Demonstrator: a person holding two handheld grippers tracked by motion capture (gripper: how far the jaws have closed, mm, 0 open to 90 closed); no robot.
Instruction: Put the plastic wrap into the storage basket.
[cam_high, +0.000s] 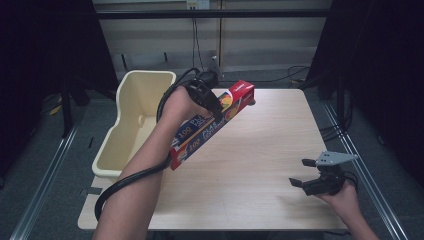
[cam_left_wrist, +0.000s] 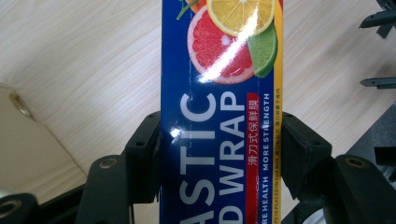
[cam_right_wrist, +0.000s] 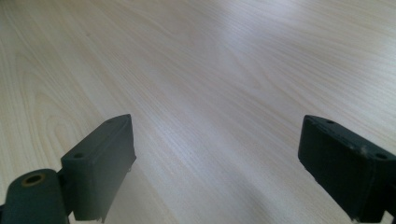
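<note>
Wooden table (cam_high: 260, 165), black curtains (cam_high: 380, 60)

- The high view looks forward and down from above the person's side onto the whole wooden table (cam_high: 260, 150).
- The left gripper view sits close over the plastic wrap box (cam_left_wrist: 219, 121), facing down at the table.
- The right gripper view skims low across bare tabletop.
- All three share that wood surface.

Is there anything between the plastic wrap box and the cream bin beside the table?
Nothing visible. The left gripper holds the plastic wrap box above the table's left edge, and the open cream bin sits right beside it, with no object between them.
</note>
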